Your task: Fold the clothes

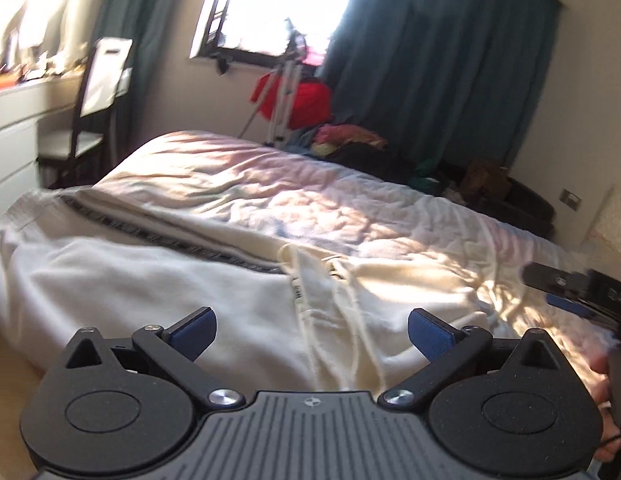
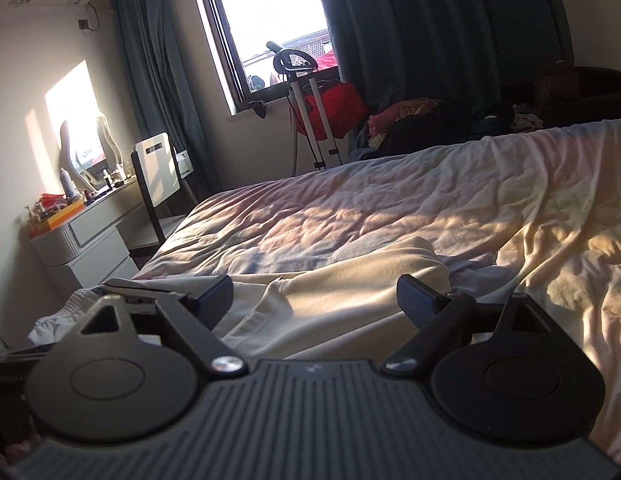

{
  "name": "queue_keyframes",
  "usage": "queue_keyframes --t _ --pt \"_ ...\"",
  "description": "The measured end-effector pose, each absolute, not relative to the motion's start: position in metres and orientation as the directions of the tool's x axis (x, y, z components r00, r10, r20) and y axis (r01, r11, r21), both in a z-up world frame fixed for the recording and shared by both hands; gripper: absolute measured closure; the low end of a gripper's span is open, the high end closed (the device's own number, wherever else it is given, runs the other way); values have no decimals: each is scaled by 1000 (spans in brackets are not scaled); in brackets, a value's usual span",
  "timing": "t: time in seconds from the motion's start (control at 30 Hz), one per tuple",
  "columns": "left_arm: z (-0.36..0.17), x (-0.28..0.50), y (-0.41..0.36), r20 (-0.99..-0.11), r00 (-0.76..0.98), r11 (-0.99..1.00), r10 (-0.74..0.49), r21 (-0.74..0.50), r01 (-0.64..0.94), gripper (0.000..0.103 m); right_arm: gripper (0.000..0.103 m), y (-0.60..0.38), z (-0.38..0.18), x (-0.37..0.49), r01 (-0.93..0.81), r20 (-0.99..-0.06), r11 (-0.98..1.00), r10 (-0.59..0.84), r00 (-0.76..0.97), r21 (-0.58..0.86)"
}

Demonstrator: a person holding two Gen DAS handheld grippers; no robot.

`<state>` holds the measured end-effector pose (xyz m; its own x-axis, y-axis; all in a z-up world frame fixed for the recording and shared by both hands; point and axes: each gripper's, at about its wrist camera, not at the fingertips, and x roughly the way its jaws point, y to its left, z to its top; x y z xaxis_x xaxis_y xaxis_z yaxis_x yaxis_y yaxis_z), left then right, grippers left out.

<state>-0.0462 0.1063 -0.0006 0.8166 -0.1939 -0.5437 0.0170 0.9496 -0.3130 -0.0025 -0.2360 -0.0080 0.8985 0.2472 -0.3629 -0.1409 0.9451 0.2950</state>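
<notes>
A cream-white garment [image 1: 190, 280] with a dark side stripe and a drawstring waist lies spread on the bed, partly folded over itself. My left gripper [image 1: 310, 332] hovers over its waist end, jaws wide open, nothing between the blue pads [image 1: 428, 334]. The right gripper [image 1: 538, 287] shows at the right edge of the left wrist view, above the sunlit sheet. In the right wrist view the right gripper [image 2: 314, 296] stands open above the same garment [image 2: 330, 292], apart from the cloth. A hand [image 1: 602, 376] holds its handle.
The bed sheet [image 2: 430, 200] is rumpled and sunlit. A chair [image 2: 156, 184] and a white dresser [image 2: 90, 240] stand left of the bed. Beyond the far edge are a stand [image 2: 306, 120] with red cloth, a clothes pile [image 1: 350, 144] and dark curtains under a window.
</notes>
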Motion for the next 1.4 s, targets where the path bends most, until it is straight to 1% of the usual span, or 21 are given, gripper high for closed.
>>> queue_keyframes --t 0.07,0.17,0.27,0.37,0.47,0.57,0.7,0.8,0.87,0.93,1.0,1.1,1.13,1.17,1.2,1.23,1.33,1.4 --pt "0 -42 135 -583 797 920 -157 -381 -97 0 13 -235 -7 -3 -150 -354 945 252 901 292" --pt "10 -49 168 -571 810 883 -133 -440 -165 0 13 -236 -9 -1 -152 -352 943 256 900 298" --pt "11 -43 205 -645 754 805 -123 -509 -305 0 13 -243 -12 1 -130 -364 938 249 897 321" --pt "-5 -38 249 -716 684 670 -141 -578 -466 0 13 -251 -15 4 -95 -377 932 234 896 351" --pt "-31 -37 287 -738 651 484 -178 -642 -595 0 13 -258 -18 7 -64 -394 927 219 893 370" --pt "-50 -31 311 -757 631 400 -169 -638 -658 0 13 -262 -23 8 -47 -412 924 214 886 379" --pt "-75 -22 328 -758 629 306 -171 -648 -697 0 13 -262 -29 12 -39 -439 925 216 872 377" --pt "-81 -21 335 -730 671 279 -127 -676 -682 0 13 -257 -35 18 -39 -469 932 218 856 361" --pt "-77 -24 340 -682 725 262 -93 -719 -644 2 13 -254 -40 22 -43 -487 936 220 845 348" --pt "-69 -24 346 -657 753 300 -44 -728 -617 12 13 -248 -44 27 -55 -497 939 228 837 338" --pt "-61 -26 350 -653 757 346 37 -702 -622 19 13 -239 -47 32 -67 -507 946 228 831 316" --pt "-57 -21 356 -646 758 396 90 -675 -622 29 13 -220 -55 43 -99 -536 963 224 814 252" --pt "-58 -21 358 -649 754 395 99 -670 -628 38 13 -213 -59 48 -110 -549 967 222 806 229" --pt "-59 -19 360 -655 748 390 107 -664 -638 43 13 -206 -65 53 -119 -571 971 219 791 208" --pt "-61 -20 361 -659 742 388 118 -658 -646 55 13 -198 -71 58 -129 -593 974 215 776 185" --pt "-61 -19 361 -660 741 389 127 -654 -649 70 13 -191 -77 62 -140 -617 978 207 759 156" --pt "-52 -12 350 -637 755 420 156 -649 -634 76 11 -170 -96 71 -170 -678 984 165 717 61" --pt "-38 -9 337 -605 776 465 179 -643 -608 79 10 -166 -97 70 -171 -673 985 145 725 28"
